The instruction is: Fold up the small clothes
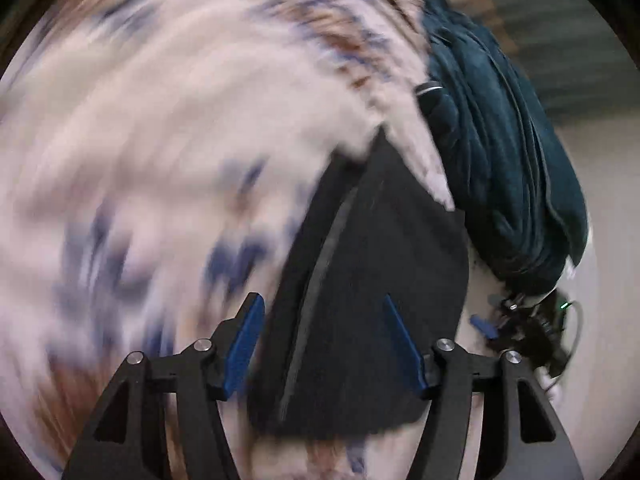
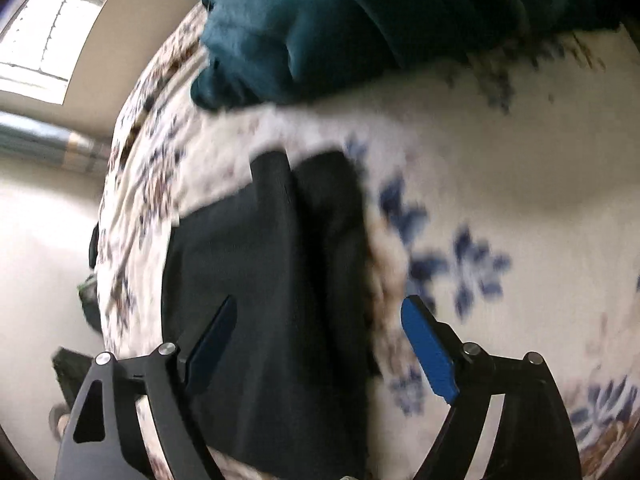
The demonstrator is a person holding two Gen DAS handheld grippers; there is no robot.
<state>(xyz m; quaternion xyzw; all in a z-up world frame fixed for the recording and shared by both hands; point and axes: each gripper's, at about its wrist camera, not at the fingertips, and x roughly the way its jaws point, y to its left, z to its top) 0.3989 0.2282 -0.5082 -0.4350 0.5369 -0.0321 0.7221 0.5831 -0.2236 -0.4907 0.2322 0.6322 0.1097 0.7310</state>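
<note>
Floral bedspread (image 2: 500,168) w/ teal blanket (image 2: 320,20)

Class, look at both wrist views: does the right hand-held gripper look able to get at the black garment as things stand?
Probably yes. The right hand-held gripper is open just above the black garment, which lies flat on the floral bedspread; nothing covers it, and the teal blanket sits farther back.

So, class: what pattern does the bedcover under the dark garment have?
Cream bedcover with blue and brown flowers; clearest in the right wrist view.
</note>
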